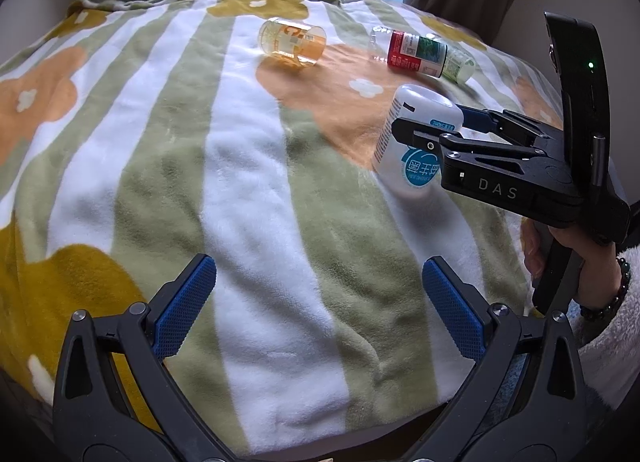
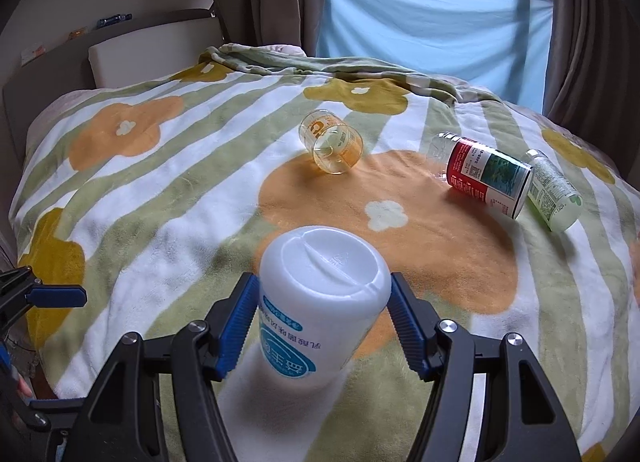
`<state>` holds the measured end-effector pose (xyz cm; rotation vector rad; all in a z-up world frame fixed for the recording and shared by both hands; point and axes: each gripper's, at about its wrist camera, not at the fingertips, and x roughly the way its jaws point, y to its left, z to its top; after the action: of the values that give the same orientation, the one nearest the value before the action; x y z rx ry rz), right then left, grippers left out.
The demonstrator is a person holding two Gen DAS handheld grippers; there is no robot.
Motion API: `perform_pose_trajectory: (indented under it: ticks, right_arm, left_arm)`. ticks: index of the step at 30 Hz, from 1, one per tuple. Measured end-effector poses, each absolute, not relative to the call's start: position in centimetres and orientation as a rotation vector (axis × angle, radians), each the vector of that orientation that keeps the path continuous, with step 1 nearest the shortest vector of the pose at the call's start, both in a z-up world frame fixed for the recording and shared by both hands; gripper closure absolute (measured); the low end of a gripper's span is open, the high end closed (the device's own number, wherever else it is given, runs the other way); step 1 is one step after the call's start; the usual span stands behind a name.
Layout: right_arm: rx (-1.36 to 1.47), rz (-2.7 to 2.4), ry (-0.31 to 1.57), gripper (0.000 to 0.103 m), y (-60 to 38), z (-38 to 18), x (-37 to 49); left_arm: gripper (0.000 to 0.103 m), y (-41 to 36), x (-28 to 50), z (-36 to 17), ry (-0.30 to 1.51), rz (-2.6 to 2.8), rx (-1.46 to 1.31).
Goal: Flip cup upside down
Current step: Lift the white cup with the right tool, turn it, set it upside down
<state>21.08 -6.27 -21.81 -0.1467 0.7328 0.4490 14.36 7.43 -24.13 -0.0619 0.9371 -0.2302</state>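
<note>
On striped flower blanket (image 2: 168, 198) by curtained window (image 2: 440, 14) | right claw (image 2: 324, 326) clamps white cup (image 2: 320, 302) | left claw (image 1: 320, 310) apart

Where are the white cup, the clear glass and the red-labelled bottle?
white cup (image 2: 324, 262): right wrist view, on its upturned base.
clear glass (image 2: 336, 146): right wrist view, on its side wall.
red-labelled bottle (image 2: 480, 170): right wrist view, on its label.

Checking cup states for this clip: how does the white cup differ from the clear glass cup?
The white cup is opaque with a blue label; the clear glass cup is see-through with orange print. The white cup is clamped in the right gripper, base up; the glass cup lies on its side, untouched. Both are above the striped blanket.
</note>
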Motion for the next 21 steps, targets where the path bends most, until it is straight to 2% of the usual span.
perform_pose_trajectory:
  ticks: [11, 12, 14, 15, 21]
  right_arm:
    - [-0.199, 0.505, 0.715, 0.042, -5.8, -22.0, 20.1]
    - [-0.202, 0.496, 0.710, 0.037, -5.7, -21.9, 20.1]
    - [-0.194, 0.496, 0.696, 0.003, -5.7, -21.9, 20.0]
    - [-0.188, 0.504, 0.684, 0.000, -5.8, -21.9, 19.9]
    - [-0.198, 0.514, 0.637, 0.000, -5.6, -21.9, 19.4]
  left_arm:
    - [0.000, 7.5, 14.3, -24.3, 0.940, -0.225, -0.065]
    - [0.000, 7.5, 14.3, -24.3, 0.940, -0.224, -0.065]
    - [0.001, 7.5, 14.3, -24.3, 0.939, -0.224, -0.067]
    - [0.000, 7.6, 14.3, -24.3, 0.938, -0.224, -0.069]
    - [0.001, 7.6, 14.4, -24.3, 0.938, -0.223, -0.068]
